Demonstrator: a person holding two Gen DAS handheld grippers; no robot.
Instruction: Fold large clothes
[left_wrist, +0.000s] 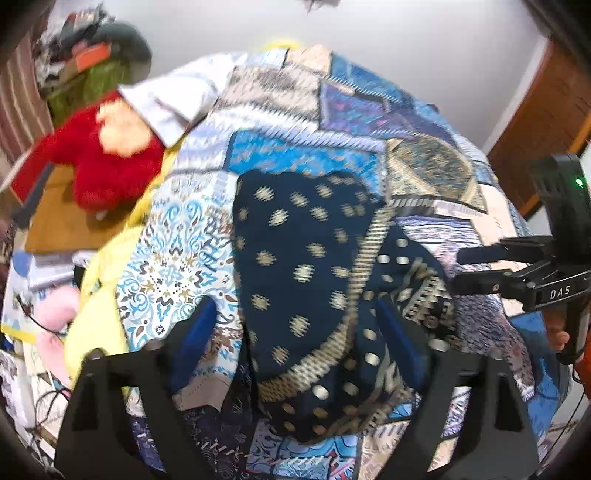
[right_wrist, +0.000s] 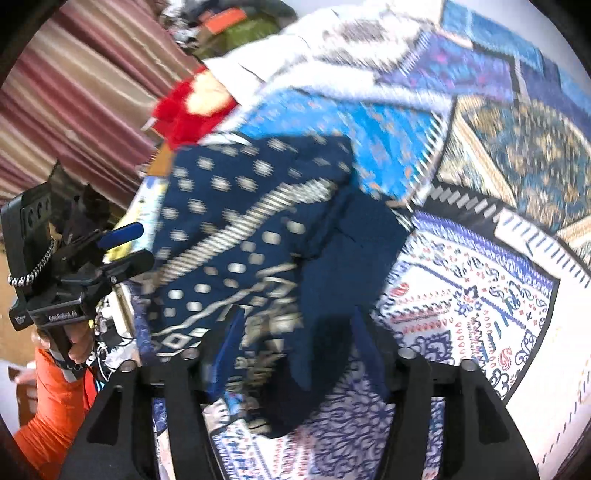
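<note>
Navy dotted garment (left_wrist: 306, 266) bunched on patchwork bedspread (left_wrist: 177, 266), soft, limp, light; both left gripper (left_wrist: 295, 343) and right gripper (right_wrist: 295, 354) wide open, empty; grab gold-trimmed hem.

Home bedroom: patchwork quilt (left_wrist: 332, 122) on bed, striped curtain (right_wrist: 92, 81), red plush toy (left_wrist: 99, 162), wooden door (left_wrist: 543, 122).

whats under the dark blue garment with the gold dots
The dark blue garment lies crumpled on a blue patchwork bedspread, which shows on every side of it. Whatever sits directly beneath its folds is covered. Both the left gripper and the right gripper are open.
</note>
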